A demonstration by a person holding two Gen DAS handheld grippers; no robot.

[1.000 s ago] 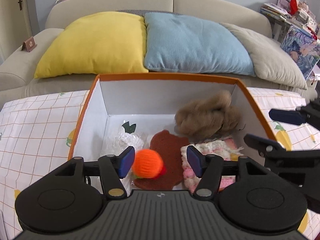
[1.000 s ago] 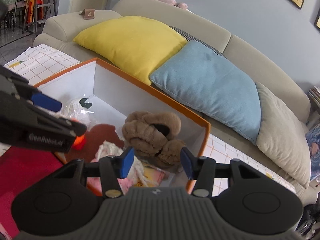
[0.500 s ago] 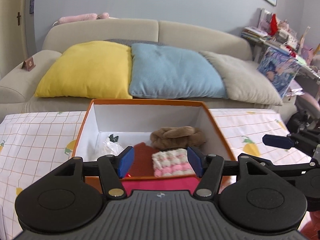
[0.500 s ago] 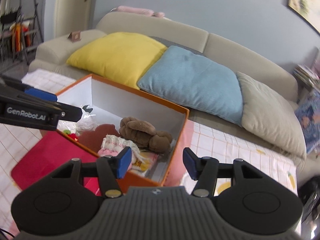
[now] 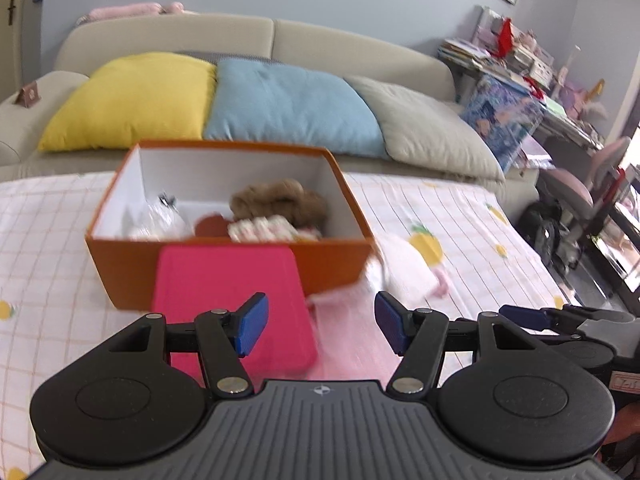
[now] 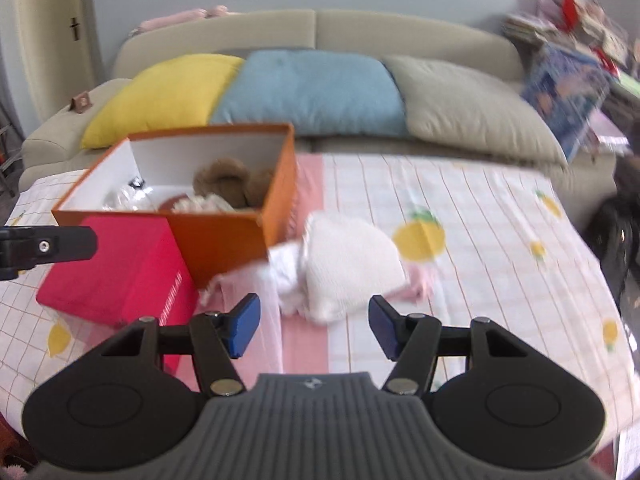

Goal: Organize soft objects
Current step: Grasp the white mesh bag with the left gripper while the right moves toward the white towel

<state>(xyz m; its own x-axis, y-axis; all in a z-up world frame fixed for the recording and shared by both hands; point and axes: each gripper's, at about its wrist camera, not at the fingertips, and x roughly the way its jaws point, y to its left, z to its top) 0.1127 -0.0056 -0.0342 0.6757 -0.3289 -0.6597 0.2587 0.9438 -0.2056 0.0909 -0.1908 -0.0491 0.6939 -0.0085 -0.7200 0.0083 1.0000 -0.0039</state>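
Now both tools gaping, angled downward

The left gripper [image 5: 318, 328] is pointing forward and downward, its jaws standing wide apart with nothing between the blue pads. The right gripper [image 6: 313, 326] is angling downward alongside it, its jaws having just been opening and now standing apart, gripping nothing. Its fingertips [image 5: 520, 317] are showing at the left view's right edge.

Orange box [image 5: 224, 264] with white inside, red lid [image 5: 228, 300], yellow pillow [image 5: 132, 100], blue pillow [image 5: 288, 108], lemon-print checked cloth [image 6: 480, 216]
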